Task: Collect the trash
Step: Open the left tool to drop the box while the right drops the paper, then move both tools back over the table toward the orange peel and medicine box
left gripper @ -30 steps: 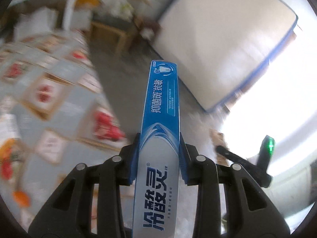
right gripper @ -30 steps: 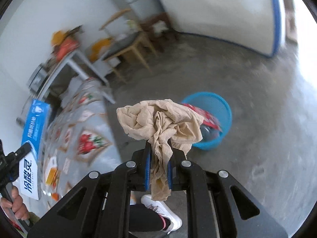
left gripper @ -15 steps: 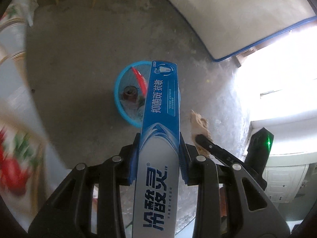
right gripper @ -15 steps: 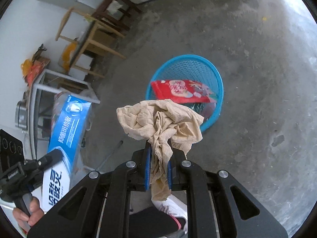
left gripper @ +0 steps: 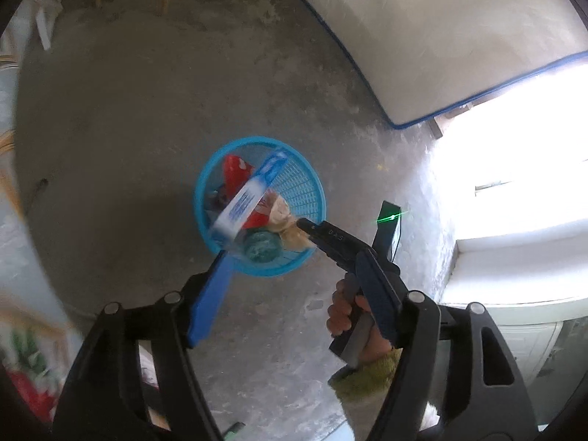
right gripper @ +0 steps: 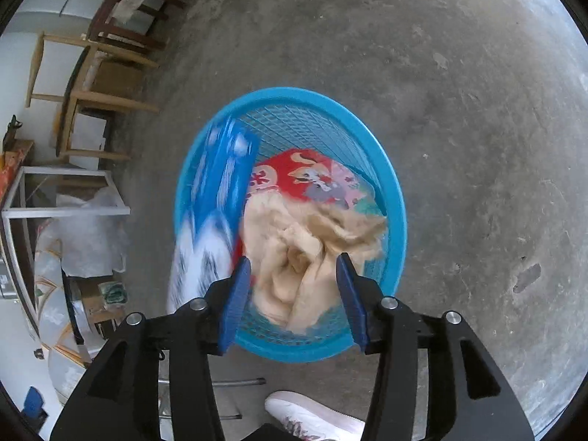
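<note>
Your left claw (left gripper: pixel 294 294) just sprang wide, toothpaste box (left gripper: pixel 250 198) dropping into the blue basket (right gripper: pixel 397 220), your right claw (right gripper: pixel 294 294) opening too, beige rag (right gripper: pixel 312 242) loose between its pads, nothing gripped

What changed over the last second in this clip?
Both tools swung down over the blue basket. The left tool has just been opening and let go of the toothpaste box, now blurred, dropping into the basket. The right tool has just been opening too, releasing the beige cloth over the basket. The red wrapper stayed inside.
</note>
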A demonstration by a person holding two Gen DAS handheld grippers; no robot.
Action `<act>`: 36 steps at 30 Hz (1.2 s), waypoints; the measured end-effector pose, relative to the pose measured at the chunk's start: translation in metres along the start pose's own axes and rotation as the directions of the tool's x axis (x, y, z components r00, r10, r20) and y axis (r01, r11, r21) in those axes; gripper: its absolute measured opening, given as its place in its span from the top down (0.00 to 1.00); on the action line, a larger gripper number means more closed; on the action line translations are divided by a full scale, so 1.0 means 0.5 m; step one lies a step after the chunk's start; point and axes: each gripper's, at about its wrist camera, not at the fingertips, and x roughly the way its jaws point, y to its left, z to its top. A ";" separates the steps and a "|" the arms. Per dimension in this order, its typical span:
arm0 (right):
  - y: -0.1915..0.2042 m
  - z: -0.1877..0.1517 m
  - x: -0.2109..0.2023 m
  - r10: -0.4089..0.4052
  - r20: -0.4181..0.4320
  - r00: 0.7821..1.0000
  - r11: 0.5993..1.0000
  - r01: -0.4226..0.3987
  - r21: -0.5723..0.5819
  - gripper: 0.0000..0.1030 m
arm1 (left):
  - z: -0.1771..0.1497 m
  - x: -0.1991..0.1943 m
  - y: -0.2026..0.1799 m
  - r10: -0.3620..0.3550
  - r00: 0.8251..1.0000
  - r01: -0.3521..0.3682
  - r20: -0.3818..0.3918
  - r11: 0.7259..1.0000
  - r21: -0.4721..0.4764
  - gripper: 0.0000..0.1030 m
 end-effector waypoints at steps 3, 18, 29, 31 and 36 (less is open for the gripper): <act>-0.008 0.000 -0.012 0.003 0.043 0.999 1.000 -0.002 -0.012 0.47 | -0.038 -0.070 0.012 0.015 0.999 -0.016 0.049 1.000 0.013 0.33; 0.019 -0.040 -0.220 0.049 0.285 0.957 0.996 -0.025 -0.087 0.39 | -0.255 -0.392 0.087 -0.005 0.936 -0.031 0.353 0.995 0.096 0.20; 0.147 -0.258 -0.411 0.204 0.266 0.942 0.938 -0.110 -0.328 0.32 | -0.552 -0.644 0.330 0.240 0.786 -0.164 0.569 0.970 -0.181 0.18; 0.188 -0.292 -0.429 0.233 0.245 0.941 0.915 -0.127 -0.382 0.32 | -0.603 -0.661 0.369 0.270 0.770 -0.160 0.578 0.959 -0.234 0.18; 0.342 -0.382 -0.448 0.290 0.155 0.944 0.820 -0.162 -0.548 0.32 | -0.670 -0.650 0.433 0.319 0.758 -0.141 0.569 0.932 -0.334 0.18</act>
